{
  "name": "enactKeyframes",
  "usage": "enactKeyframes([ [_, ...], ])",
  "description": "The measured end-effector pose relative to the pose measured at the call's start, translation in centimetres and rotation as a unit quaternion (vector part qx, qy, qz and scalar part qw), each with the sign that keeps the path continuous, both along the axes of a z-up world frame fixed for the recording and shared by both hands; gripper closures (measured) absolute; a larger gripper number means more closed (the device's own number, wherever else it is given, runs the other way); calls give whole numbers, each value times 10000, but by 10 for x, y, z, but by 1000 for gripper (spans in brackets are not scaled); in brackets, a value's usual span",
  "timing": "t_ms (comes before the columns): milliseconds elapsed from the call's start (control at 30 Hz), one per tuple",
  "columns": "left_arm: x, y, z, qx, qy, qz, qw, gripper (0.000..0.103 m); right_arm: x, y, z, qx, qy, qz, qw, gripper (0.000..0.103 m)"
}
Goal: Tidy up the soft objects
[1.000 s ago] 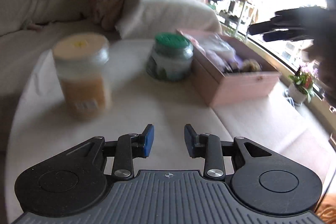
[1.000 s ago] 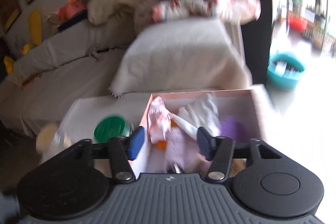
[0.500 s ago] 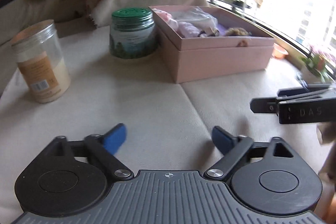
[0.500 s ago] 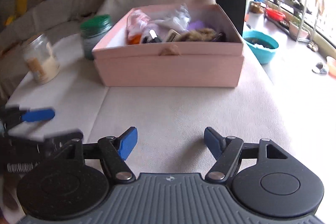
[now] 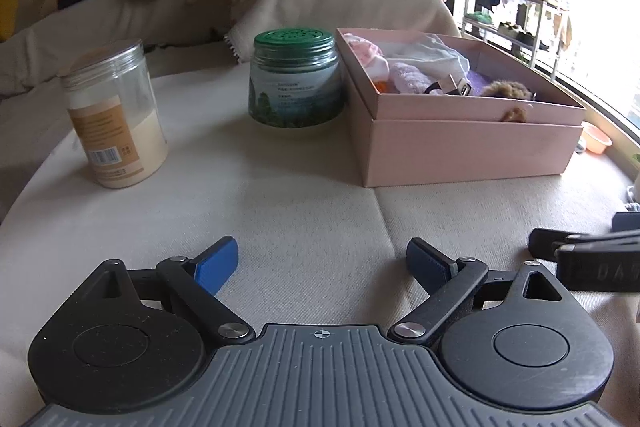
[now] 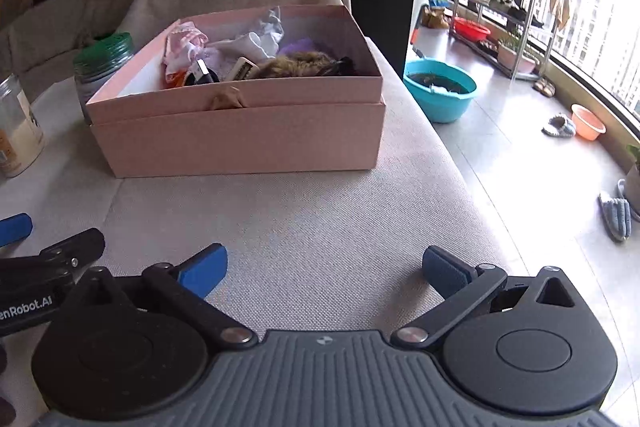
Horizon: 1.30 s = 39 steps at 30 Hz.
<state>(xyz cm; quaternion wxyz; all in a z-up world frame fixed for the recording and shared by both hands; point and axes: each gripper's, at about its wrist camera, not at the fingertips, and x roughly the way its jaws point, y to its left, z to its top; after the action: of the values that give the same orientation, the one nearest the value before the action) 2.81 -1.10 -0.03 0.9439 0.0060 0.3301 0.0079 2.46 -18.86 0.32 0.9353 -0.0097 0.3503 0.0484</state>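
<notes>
We see the left gripper (image 5: 322, 263) spread wide, its blue rubber pads holding nothing above the woven beige cushion (image 5: 304, 211). The right gripper (image 6: 324, 267) is opening, its jaws likewise empty. At twelve o'clock from the right gripper sits the pink cardboard box (image 6: 240, 135), rectangular, matte, its long axis running across that view, open side up. Inside lie the soft things (image 6: 240, 45): crumpled white cloth, pink patterned fabric and a brown furry piece. At eleven o'clock from the left gripper stands a round glass jar with a ribbed green lid (image 5: 295, 79); at ten, a clear plastic jar (image 5: 114, 115), upright, holding pale powder.
</notes>
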Motion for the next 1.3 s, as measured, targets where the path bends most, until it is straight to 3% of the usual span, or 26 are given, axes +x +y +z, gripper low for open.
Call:
enactKeyframes([
  [67, 2, -2, -1, 11, -15, -8, 10000, 8, -5, 2, -4, 16, -270, 127, 9996, 0],
  [167, 3, -4, -1, 18, -24, -28, 10000, 8, -3, 3, -3, 58, -306, 29, 9995, 0],
  [1300, 3, -3, -1, 7, -28, -28, 10000, 8, -4, 1, -4, 60, -306, 16, 9995, 0],
])
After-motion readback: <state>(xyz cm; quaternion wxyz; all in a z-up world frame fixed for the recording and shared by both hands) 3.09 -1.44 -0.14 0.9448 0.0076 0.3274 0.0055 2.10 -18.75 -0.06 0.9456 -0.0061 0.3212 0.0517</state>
